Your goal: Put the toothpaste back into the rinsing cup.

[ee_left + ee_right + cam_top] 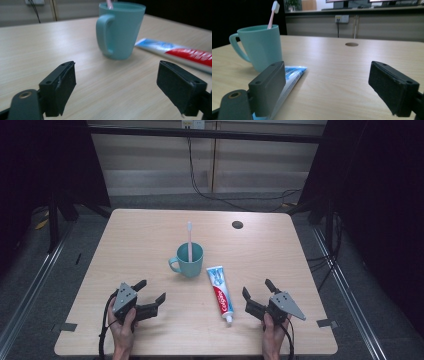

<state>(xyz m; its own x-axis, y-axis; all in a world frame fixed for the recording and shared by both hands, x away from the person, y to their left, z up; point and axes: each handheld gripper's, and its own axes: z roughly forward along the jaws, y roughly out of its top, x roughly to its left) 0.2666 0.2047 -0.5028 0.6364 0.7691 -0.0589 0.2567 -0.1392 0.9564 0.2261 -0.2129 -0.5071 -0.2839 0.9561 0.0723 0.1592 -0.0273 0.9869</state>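
A teal mug (189, 260) stands upright at the middle of the wooden table (140, 235), handle toward the left, with a pink toothbrush (190, 240) standing in it. A toothpaste tube (220, 292) lies flat just right of the mug, cap toward the table's front edge. My left gripper (150, 291) rests open near the front left, a hand's width short of the mug (119, 30). My right gripper (258, 290) rests open at the front right, beside the tube's cap end; the tube (289, 80) runs behind its left jaw. Nothing is between either pair of jaws.
A round cable hole (237, 224) sits in the table's far right part. Black frame posts (52, 215) stand at both sides, and cables (220, 195) trail on the floor behind the table. Tape marks (65, 326) sit at the front corners.
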